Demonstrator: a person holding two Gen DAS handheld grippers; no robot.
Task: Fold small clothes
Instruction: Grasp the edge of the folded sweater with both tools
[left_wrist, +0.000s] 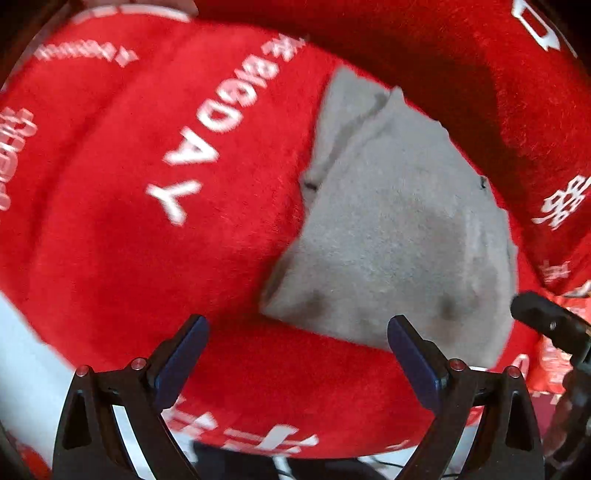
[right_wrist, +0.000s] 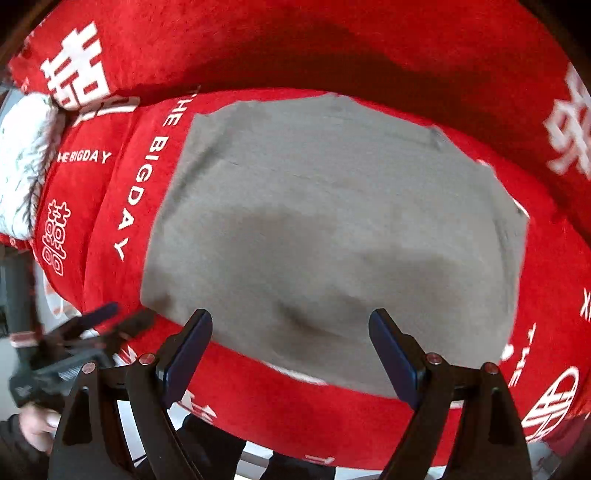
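Observation:
A small grey garment (left_wrist: 391, 236) lies flat on a red plush cover with white lettering (left_wrist: 147, 221). In the right wrist view the garment (right_wrist: 332, 229) fills the middle, roughly rectangular, with a soft crease near its front edge. My left gripper (left_wrist: 297, 350) is open and empty, just in front of the garment's near left corner. My right gripper (right_wrist: 290, 349) is open and empty over the garment's front edge. The left gripper also shows in the right wrist view (right_wrist: 88, 325) at the lower left, blurred.
The red cover (right_wrist: 369, 417) rises into a padded backrest (right_wrist: 332, 48) behind the garment. A white furry item (right_wrist: 22, 166) lies at the far left. The right gripper's body (left_wrist: 550, 325) shows at the left wrist view's right edge.

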